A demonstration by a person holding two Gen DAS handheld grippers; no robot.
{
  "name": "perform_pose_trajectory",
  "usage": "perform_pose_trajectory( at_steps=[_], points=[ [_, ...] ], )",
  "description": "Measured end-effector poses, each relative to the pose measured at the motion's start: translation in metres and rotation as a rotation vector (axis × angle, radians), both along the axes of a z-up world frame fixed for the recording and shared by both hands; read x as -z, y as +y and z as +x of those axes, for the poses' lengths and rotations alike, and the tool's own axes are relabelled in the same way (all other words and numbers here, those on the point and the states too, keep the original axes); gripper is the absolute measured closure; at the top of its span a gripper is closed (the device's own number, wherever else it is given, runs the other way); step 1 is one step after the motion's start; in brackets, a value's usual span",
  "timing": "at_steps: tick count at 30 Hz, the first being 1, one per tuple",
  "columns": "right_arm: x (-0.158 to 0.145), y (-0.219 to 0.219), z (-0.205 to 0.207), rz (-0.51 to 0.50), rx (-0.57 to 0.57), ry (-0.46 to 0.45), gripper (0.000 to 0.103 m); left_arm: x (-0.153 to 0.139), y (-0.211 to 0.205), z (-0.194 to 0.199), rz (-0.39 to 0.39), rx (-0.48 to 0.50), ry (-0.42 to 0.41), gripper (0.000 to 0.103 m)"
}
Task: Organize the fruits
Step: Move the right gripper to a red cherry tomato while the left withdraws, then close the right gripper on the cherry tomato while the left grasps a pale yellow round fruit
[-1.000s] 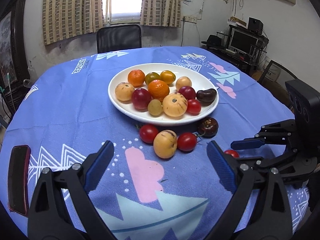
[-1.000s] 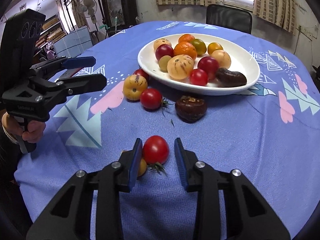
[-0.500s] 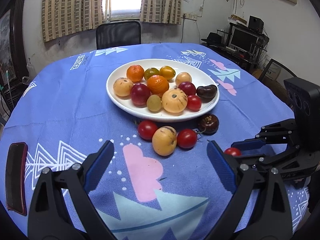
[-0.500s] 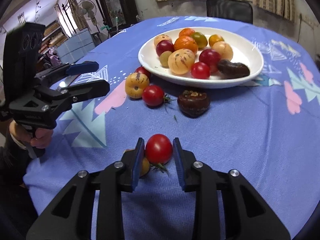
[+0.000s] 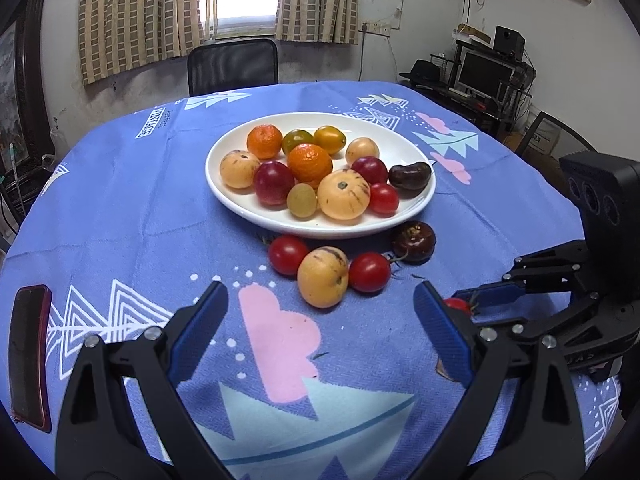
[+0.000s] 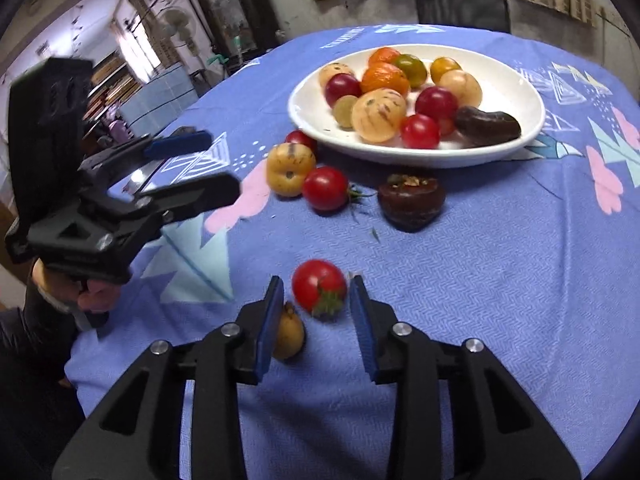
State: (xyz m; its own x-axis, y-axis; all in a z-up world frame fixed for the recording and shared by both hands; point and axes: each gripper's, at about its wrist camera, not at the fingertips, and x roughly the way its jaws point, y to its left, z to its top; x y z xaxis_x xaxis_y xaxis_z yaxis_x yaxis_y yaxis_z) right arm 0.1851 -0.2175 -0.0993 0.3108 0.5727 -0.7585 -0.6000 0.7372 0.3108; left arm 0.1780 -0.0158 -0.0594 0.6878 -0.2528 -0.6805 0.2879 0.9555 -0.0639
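Blue-clothed bench (image 6: 500, 280): red tomato (image 6: 319, 287) sits between the right hand-held gripper (image 6: 316, 312)'s spread, untouching fingers, white plate (image 6: 520, 136) straight ahead; left hand-held gripper (image 5: 320, 320) gapes empty.

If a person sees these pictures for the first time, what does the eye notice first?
First, the white plate heaped with colourful fruits at the table's centre. Next, the red tomato between the open fingers of the right gripper, near the table's edge. The left gripper is wide open and empty.
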Motion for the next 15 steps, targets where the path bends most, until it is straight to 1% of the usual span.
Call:
perform_pose_trajectory(
  at_steps=[1,4,5,6,8,11,13,15],
  points=[
    [0.003,0.001,0.003,-0.005,0.02,0.004,0.067,0.0,0.0,0.0,-0.001,0.001,0.003,0.007],
    [0.001,0.005,0.001,-0.03,0.019,-0.027,0.067,0.001,-0.001,0.0,0.0,0.005,0.002,0.007],
    [0.001,0.005,0.0,-0.032,0.014,-0.027,0.069,0.0,-0.002,-0.001,0.004,0.005,-0.002,0.007],
    [0.0,0.005,-0.001,-0.03,0.008,-0.025,0.073,0.0,-0.002,-0.001,0.011,0.004,-0.008,0.007],
    [0.0,0.004,-0.001,-0.031,0.011,-0.022,0.074,0.001,-0.004,-0.002,0.028,0.001,-0.023,0.007],
    [-0.004,0.0,-0.001,-0.016,0.028,-0.033,0.075,0.004,-0.008,-0.003,0.051,0.013,-0.032,0.007],
    [-0.008,-0.007,0.0,0.01,0.054,-0.043,0.075,0.005,-0.012,-0.005,0.071,0.027,-0.057,0.007],
    [-0.009,-0.01,0.001,0.014,0.068,-0.048,0.075,0.007,-0.015,-0.005,0.078,0.051,-0.068,0.008]
  ],
)
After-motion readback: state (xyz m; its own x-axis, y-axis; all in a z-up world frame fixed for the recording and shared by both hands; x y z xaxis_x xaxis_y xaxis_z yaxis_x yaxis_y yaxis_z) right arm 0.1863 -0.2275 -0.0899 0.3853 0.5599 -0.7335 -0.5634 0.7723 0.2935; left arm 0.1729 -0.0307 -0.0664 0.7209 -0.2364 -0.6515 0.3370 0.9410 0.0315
